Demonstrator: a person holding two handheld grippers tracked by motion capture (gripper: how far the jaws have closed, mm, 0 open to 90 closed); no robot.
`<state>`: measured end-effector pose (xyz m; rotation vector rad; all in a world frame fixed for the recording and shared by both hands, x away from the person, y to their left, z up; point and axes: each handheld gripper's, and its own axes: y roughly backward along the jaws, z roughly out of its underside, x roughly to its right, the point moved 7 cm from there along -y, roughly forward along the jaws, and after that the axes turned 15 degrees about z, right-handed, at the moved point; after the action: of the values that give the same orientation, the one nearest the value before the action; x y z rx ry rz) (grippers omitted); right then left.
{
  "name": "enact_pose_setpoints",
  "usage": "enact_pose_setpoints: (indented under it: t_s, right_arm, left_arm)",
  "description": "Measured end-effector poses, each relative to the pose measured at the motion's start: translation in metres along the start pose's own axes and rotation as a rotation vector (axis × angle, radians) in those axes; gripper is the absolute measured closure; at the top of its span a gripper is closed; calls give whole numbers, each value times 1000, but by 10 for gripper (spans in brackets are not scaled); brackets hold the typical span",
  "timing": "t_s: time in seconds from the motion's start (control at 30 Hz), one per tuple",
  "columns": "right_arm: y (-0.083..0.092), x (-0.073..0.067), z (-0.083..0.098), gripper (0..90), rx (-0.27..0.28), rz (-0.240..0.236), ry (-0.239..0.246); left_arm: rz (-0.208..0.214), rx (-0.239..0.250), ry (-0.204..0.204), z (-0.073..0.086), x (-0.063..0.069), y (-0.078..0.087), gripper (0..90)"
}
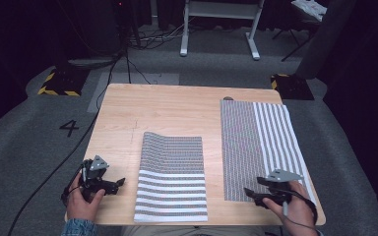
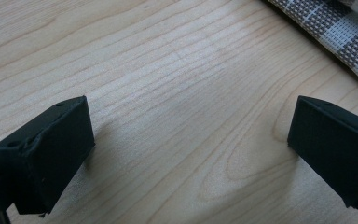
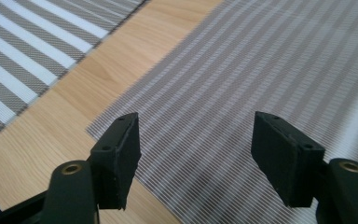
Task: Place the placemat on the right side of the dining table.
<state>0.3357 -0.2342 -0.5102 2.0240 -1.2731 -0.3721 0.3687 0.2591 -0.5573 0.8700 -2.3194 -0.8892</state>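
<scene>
**Entry: two striped placemats, one folded, one awaiting handling**

We are listing the folded placemat [image 1: 171, 179] at lower centre of the high view, doubled over on itself and lying square on the wooden table [image 1: 167, 108]. We are counting that piece as done.

We are listing the second placemat [image 1: 256, 147] at right of the frame, lying open and flat, its far edge near the table's back rim. We are judging it as the work left.

The right gripper [image 1: 250, 194] is hovering at that mat's near left corner with jaws wide apart and nothing between them; in the right gripper view the mat [image 3: 242, 93] is lying just ahead of the pads.

The left gripper [image 1: 120, 183] is resting at lower left, jaws apart over bare wood; whether it is touching the table we cannot quite tell.
</scene>
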Motion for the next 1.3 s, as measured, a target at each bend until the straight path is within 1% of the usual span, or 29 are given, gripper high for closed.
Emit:
enact_pose_setpoints:
  t_s: [0.1, 0.2, 0.3, 0.4, 0.43, 0.53, 0.57, 0.63, 0.67, 0.77, 0.83, 0.87, 0.9, 0.97, 1.07, 1.17, 1.2, 1.27, 1.3]
  right_arm:
    - [-21, -17, -9, 334, -9, -22, 7]
    - [-34, -27, -14, 328, -16, -23, 32]
    - [-40, -43, -12, 321, -37, -44, 66]
    - [-44, -50, -8, 318, -59, -48, 80]
    - [-45, -51, -8, 318, -50, -41, 81]
    - [-46, -52, -7, 336, -43, -14, 114]
    - [-46, -53, -7, 335, -37, -2, 118]
    - [-46, -53, -6, 357, -31, 9, 110]
    - [-46, -52, -6, 400, -29, 7, 112]
    - [-46, -41, -8, 628, -17, 8, 117]
    - [-46, -37, -8, 697, -3, 7, 132]
    - [-45, -37, -7, 735, 5, 12, 153]
    - [-44, -37, -7, 763, 8, 18, 186]
    - [-42, -39, -5, 788, 19, 19, 218]
    - [-36, -44, -1, 793, 21, -13, 230]
    - [-29, -44, 4, 795, 13, -42, 231]
    - [-28, -42, 5, 797, 5, -46, 232]
    - [-26, -38, 7, 804, 1, -53, 217]
    - [-25, -35, 8, 805, -8, -49, 210]
  left_arm:
    - [0, 0, 0, 0, 0, 0, 4]
    - [0, -1, -1, 0, 0, 0, 5]
    - [0, 0, 0, 0, 0, 0, 4]
    - [0, -1, -1, 0, 0, 0, 4]
    - [0, 1, 0, 0, 0, 0, 4]
    - [1, 0, -1, 0, 0, 0, 4]
    - [0, 1, -1, 0, 0, 0, 4]
    - [1, 1, 0, 0, 0, 0, 4]
    - [2, -1, 0, 0, 0, 0, 4]
    - [0, -1, -1, 0, 0, 0, 4]
    - [2, -1, 0, 0, 0, 0, 4]
    - [0, -1, -2, 0, 0, 0, 4]
    - [2, -1, 0, 0, 0, 0, 4]
    - [0, -1, -1, 0, 0, 0, 4]
    - [0, -1, -1, 0, 0, 0, 4]
    - [0, -1, -2, 0, 0, 0, 4]
    - [0, 0, 0, 0, 0, 0, 4]
    - [0, -1, -1, 0, 0, 0, 4]
    - [0, -1, -1, 0, 0, 0, 4]
